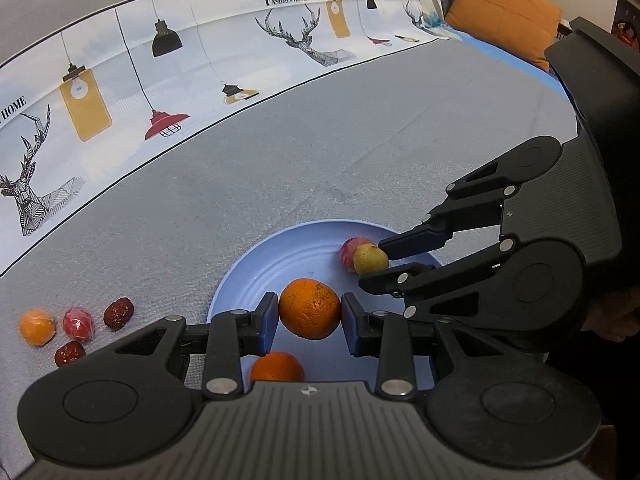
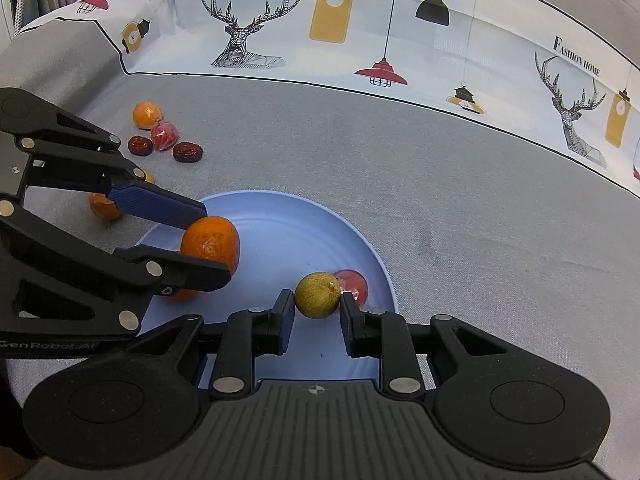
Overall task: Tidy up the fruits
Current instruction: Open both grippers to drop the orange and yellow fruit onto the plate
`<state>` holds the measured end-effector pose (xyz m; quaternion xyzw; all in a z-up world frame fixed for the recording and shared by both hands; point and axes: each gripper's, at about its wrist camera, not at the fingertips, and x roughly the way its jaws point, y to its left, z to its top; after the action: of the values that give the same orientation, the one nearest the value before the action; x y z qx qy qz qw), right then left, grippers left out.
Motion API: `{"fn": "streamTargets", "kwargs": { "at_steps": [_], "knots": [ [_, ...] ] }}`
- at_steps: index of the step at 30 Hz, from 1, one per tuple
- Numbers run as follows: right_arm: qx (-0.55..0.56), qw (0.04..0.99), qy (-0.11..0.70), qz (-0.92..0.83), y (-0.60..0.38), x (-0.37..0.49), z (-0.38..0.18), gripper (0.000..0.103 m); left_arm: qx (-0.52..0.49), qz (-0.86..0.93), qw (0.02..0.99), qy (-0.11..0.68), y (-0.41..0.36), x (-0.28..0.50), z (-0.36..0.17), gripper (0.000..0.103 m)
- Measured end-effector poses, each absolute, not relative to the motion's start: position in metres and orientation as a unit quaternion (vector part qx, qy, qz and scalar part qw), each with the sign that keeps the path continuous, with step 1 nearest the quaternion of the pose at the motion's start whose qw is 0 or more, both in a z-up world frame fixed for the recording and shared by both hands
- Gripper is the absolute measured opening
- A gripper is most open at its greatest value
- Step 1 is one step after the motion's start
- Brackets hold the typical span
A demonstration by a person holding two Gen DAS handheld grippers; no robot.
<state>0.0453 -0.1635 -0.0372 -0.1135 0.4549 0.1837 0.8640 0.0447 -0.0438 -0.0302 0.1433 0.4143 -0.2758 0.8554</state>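
My left gripper (image 1: 309, 316) is shut on a large orange (image 1: 309, 314) over the light blue plate (image 1: 240, 276). A second orange (image 1: 277, 366) lies on the plate below it. My right gripper (image 2: 318, 300) is shut on a small yellow-green round fruit (image 2: 318, 295) over the plate's (image 2: 288, 232) right side, beside a red wrapped fruit (image 2: 354, 284) that rests on the plate. From the right wrist view, the left gripper (image 2: 212, 244) and its orange (image 2: 211, 244) are at the plate's left. From the left wrist view, the right gripper (image 1: 374, 264) comes in from the right.
Loose fruit lies on the grey cloth left of the plate: a small orange (image 2: 147, 115), a red wrapped fruit (image 2: 164, 135), two dark red dates (image 2: 140, 145) (image 2: 187, 152) and another wrapped orange (image 2: 105, 207). A printed cloth border (image 2: 360, 40) runs along the back.
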Motion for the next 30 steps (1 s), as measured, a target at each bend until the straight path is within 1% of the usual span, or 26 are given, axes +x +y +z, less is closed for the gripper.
{"fn": "streamTargets", "kwargs": {
  "at_steps": [17, 18, 22, 30],
  "knots": [
    [-0.117, 0.864, 0.455, 0.18, -0.1611, 0.044, -0.0385, 0.026, 0.131, -0.277, 0.857, 0.415, -0.0419, 0.0457, -0.0267, 0.039],
    [-0.117, 0.865, 0.455, 0.179, -0.161, 0.0439, -0.0383, 0.028, 0.128, -0.277, 0.858, 0.414, -0.0413, 0.0462, -0.0259, 0.039],
    [-0.114, 0.869, 0.45, 0.171, -0.1617, 0.0443, -0.0371, 0.04, 0.114, -0.274, 0.861, 0.414, -0.0379, 0.0486, -0.0242, 0.041],
    [-0.108, 0.874, 0.445, 0.164, -0.165, 0.0457, -0.0346, 0.041, 0.111, -0.273, 0.862, 0.412, -0.0378, 0.0484, -0.0227, 0.041]
  ]
}}
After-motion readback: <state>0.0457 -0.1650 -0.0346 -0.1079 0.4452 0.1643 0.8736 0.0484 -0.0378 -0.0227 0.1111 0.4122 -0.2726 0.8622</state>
